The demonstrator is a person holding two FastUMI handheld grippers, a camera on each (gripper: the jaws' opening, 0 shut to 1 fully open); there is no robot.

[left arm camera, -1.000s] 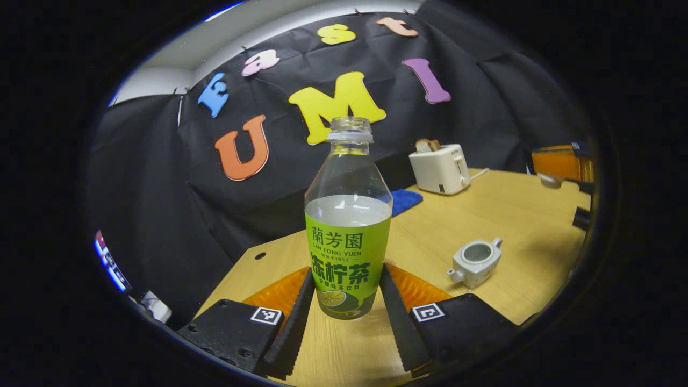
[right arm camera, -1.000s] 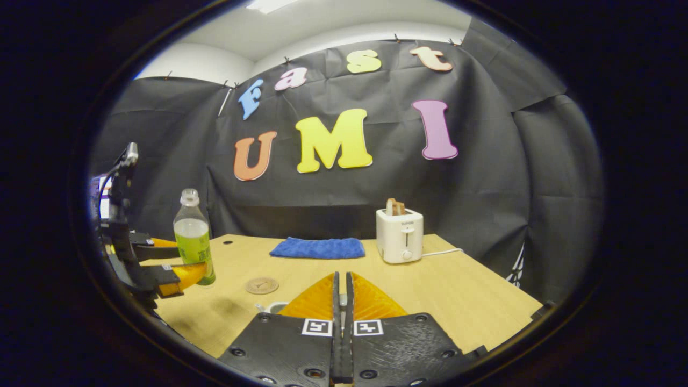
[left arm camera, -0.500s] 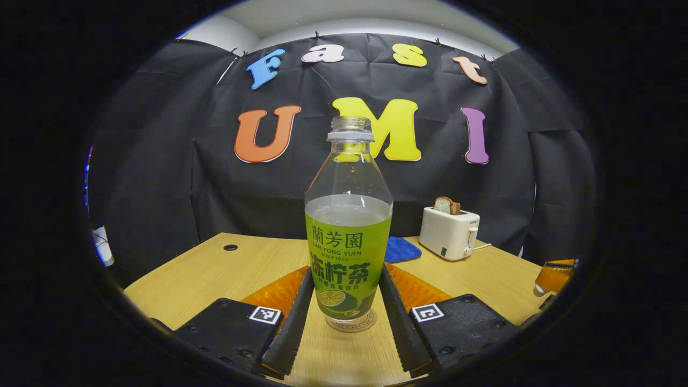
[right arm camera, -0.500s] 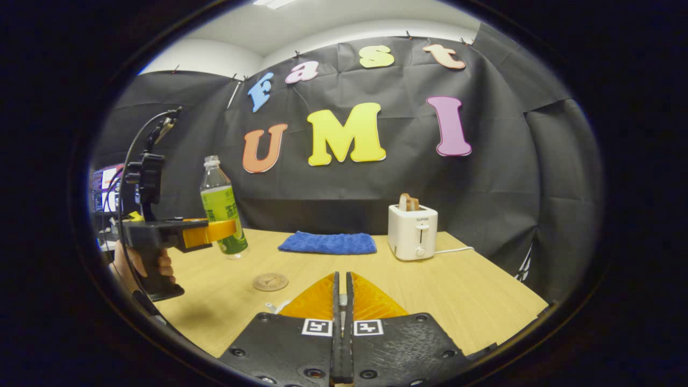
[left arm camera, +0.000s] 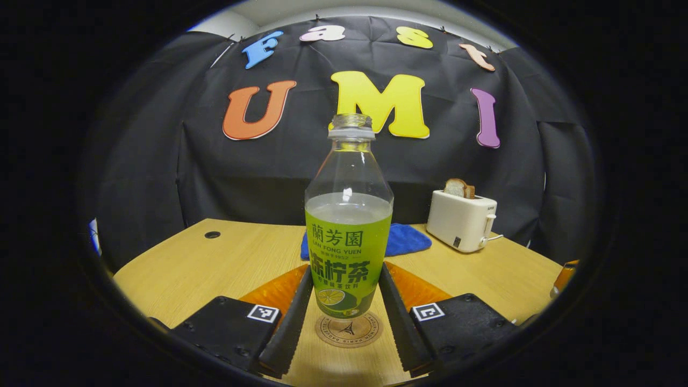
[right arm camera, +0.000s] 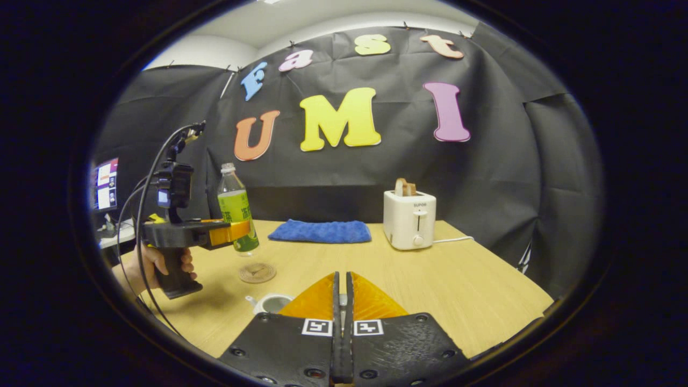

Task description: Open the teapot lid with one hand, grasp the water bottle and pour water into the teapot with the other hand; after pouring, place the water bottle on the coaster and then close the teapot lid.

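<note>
Left gripper view, near to far: left gripper point(left arm camera: 346, 301) at bottom centre, fingers pressed on both sides of the water bottle point(left arm camera: 348, 236), gripping its lower labelled part; bottle upright, uncapped, liquid up to about the label top. Bottle base sits above the round coaster point(left arm camera: 349, 330) at lower centre; can't tell if touching or just over it. Behind, on the wooden table point(left arm camera: 215, 263), blue cloth point(left arm camera: 406, 240) mid-frame right of bottle, white toaster point(left arm camera: 463, 221) w/ bread slice further right. Right gripper view: right gripper point(right arm camera: 342, 293) at bottom centre, fingers closed w/ only a thin slit; something small seems caught between them, can't tell what. Teapot point(right arm camera: 270, 303) w/o lid at lower left of centre, just beside the fingers. Coaster beyond it, then a hand point(right arm camera: 153, 263) at left holding the other gripper w/ bottle.
</note>
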